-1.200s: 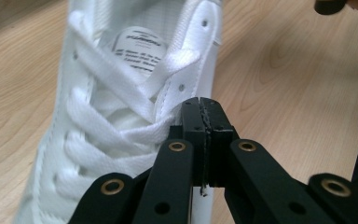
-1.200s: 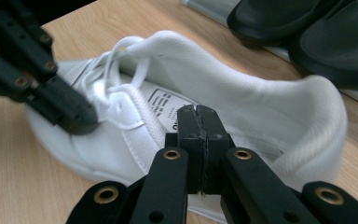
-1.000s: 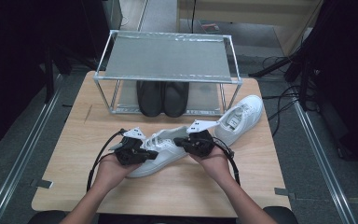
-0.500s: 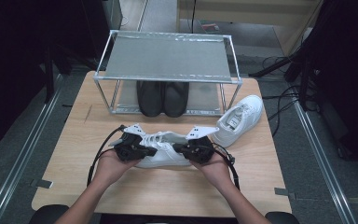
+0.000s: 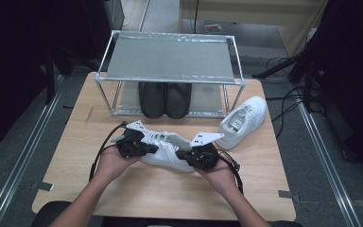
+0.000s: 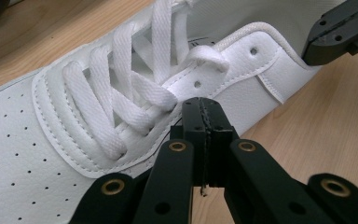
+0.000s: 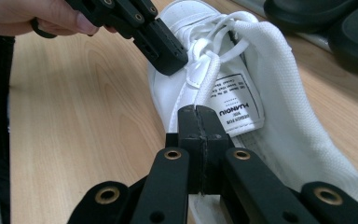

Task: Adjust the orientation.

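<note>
Both ends of the white sneaker's (image 5: 166, 150) lace (image 6: 204, 55) are pinched, it seems, by closed left gripper (image 6: 200, 109) and right gripper (image 7: 196, 116), likely for tying; the lace knot lies just beyond the fingertips.

Even overhead light; dark surroundings; slight softness

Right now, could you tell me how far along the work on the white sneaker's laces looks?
Done: the white sneaker is laced through its eyelets. In hand: the left gripper and right gripper, both shut, sit at the laces near its collar, seemingly each pinching a lace end. Left: no finished bow shows, and the second sneaker waits beside the rack.
</note>
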The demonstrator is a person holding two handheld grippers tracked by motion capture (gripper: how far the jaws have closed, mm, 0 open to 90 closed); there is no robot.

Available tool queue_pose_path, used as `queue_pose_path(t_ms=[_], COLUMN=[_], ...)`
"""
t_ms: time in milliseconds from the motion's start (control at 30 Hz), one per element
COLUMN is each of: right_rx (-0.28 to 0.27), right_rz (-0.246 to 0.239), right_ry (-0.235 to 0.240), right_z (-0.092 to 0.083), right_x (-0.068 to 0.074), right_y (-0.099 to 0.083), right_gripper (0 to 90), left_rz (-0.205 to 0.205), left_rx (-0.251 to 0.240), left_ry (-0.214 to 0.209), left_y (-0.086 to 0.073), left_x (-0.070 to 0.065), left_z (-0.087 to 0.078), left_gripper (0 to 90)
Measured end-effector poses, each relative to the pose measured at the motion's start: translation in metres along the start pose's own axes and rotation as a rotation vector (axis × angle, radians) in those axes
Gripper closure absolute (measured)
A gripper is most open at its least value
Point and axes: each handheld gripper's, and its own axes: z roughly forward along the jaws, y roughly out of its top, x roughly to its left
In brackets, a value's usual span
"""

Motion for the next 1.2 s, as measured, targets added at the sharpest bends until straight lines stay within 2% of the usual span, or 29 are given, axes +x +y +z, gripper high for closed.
queue_pose_path(t_ms=[67, 167, 233, 333, 567, 767, 900, 1000, 1100, 1200], right_rx=[0.009, -0.004, -0.016, -0.025, -0.049, -0.037, -0.018, -0.011, -0.006, -0.005], right_rz=[0.038, 0.039, 0.038, 0.025, 0.042, 0.067, 0.061, 0.063, 0.062, 0.063], right_ry=[0.005, -0.019, -0.028, -0.052, -0.088, -0.099, -0.123, -0.118, -0.113, -0.107], right_z=[-0.002, -0.007, -0.010, -0.013, -0.015, -0.002, 0.004, 0.007, 0.007, 0.007], right_x=[-0.004, -0.009, -0.012, -0.018, -0.037, -0.051, -0.054, -0.055, -0.053, -0.052], right_y=[0.000, 0.001, 0.003, 0.007, 0.015, 0.018, 0.018, 0.018, 0.018, 0.017], right_gripper=[90.0, 90.0, 90.0, 90.0, 90.0, 90.0, 90.0, 90.0, 90.0, 90.0], left_rz=[-0.010, -0.021, -0.029, -0.049, -0.069, -0.081, -0.076, -0.073, -0.081, -0.072], left_rx=[-0.005, -0.023, -0.065, -0.079, -0.062, -0.053, -0.031, -0.018, -0.023, -0.020], left_ry=[-0.010, -0.024, -0.050, -0.038, 0.017, 0.043, 0.050, 0.057, 0.038, 0.040], left_y=[0.000, -0.002, -0.004, -0.007, -0.021, -0.029, -0.031, -0.031, -0.031, -0.031], left_x=[0.001, 0.000, 0.000, 0.000, 0.001, 0.000, -0.003, -0.002, 0.000, 0.000], left_z=[-0.001, -0.004, -0.009, -0.013, -0.020, -0.021, -0.016, -0.010, -0.009, -0.009], left_gripper=[90.0, 90.0, 90.0, 90.0, 90.0, 90.0, 90.0, 90.0, 90.0, 90.0])
